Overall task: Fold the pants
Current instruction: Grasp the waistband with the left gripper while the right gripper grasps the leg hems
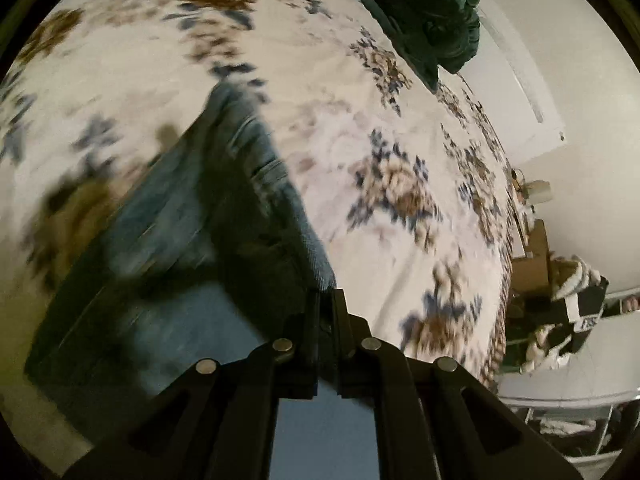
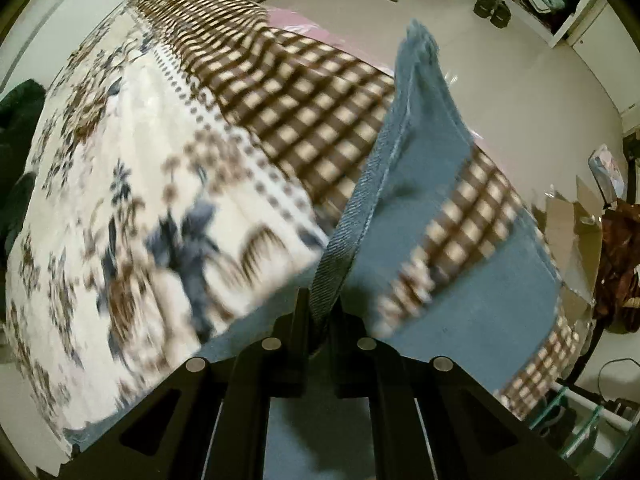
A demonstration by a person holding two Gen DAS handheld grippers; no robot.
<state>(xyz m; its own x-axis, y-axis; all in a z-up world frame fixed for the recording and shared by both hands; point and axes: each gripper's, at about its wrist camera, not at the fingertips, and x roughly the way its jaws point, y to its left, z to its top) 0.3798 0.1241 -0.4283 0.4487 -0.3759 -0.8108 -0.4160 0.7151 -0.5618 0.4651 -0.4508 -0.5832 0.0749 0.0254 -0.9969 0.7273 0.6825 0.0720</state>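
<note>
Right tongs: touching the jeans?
Touching. Right wrist view shows the right tongs shut on the jeans, a hem pinched between them.

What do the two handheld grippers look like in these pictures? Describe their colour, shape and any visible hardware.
Both the left gripper and the right gripper are matte black. Each has two flat, narrow fingers on angular linkage arms with cut-out slots, joined by four round silver pivot pins. No cables, markings or sleeves are visible.
</note>
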